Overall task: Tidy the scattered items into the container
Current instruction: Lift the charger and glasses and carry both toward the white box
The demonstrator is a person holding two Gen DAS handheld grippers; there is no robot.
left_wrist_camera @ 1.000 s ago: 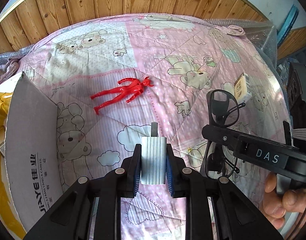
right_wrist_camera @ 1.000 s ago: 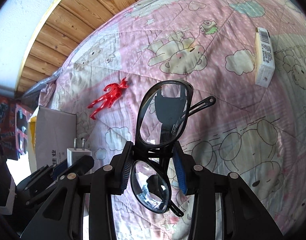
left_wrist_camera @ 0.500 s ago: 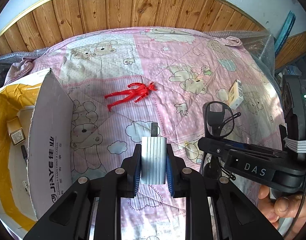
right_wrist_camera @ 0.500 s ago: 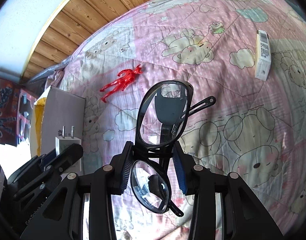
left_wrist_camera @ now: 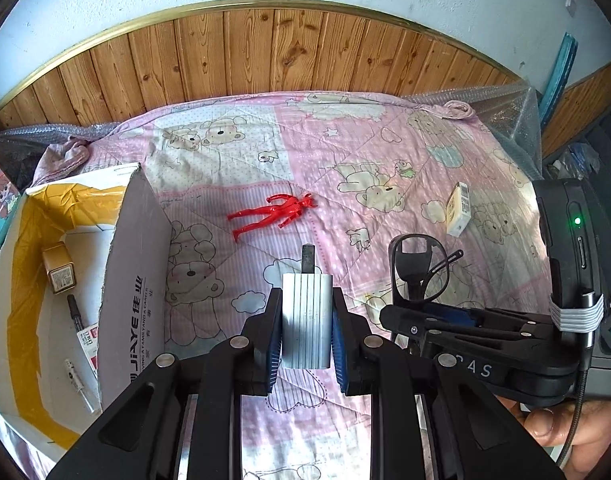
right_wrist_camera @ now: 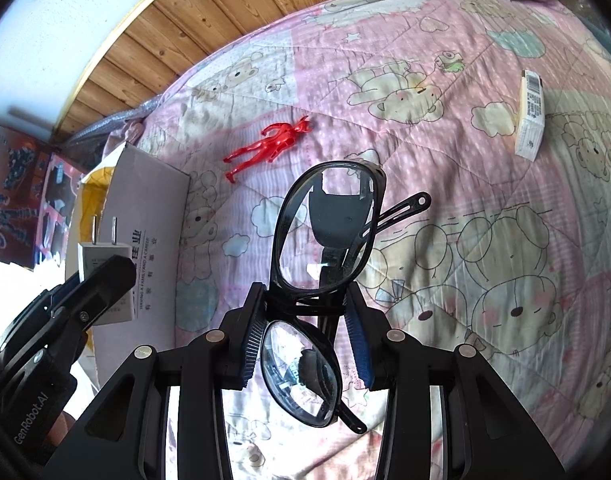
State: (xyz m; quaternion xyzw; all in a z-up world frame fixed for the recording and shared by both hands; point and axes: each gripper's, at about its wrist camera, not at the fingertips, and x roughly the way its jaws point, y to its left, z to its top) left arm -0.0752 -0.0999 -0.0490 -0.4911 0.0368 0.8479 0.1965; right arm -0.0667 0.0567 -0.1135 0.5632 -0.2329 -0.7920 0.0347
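Observation:
My left gripper (left_wrist_camera: 306, 330) is shut on a white ribbed charger plug (left_wrist_camera: 306, 320), held above the pink bear quilt (left_wrist_camera: 325, 148). The plug (right_wrist_camera: 101, 254) also shows at the left of the right wrist view. My right gripper (right_wrist_camera: 305, 334) is shut on black folded glasses (right_wrist_camera: 325, 240), seen too in the left wrist view as glasses (left_wrist_camera: 419, 272). An open cardboard box (left_wrist_camera: 129, 280) lined with yellow tape stands at the left, holding a small gold box, a pen and other bits. A red toy figure (left_wrist_camera: 271, 214) and a small white carton (left_wrist_camera: 458, 210) lie on the quilt.
Wooden panelling (left_wrist_camera: 285, 56) backs the bed. Bubble wrap (left_wrist_camera: 505, 108) sticks out at the far right corner. A person's hand (left_wrist_camera: 565, 424) holds the right gripper at the lower right. Coloured toy boxes (right_wrist_camera: 21, 184) stand beyond the cardboard box.
Both grippers have lifted and pulled back with their items still held. More of the cardboard box's inside now shows at the left, and the quilt looks farther away.

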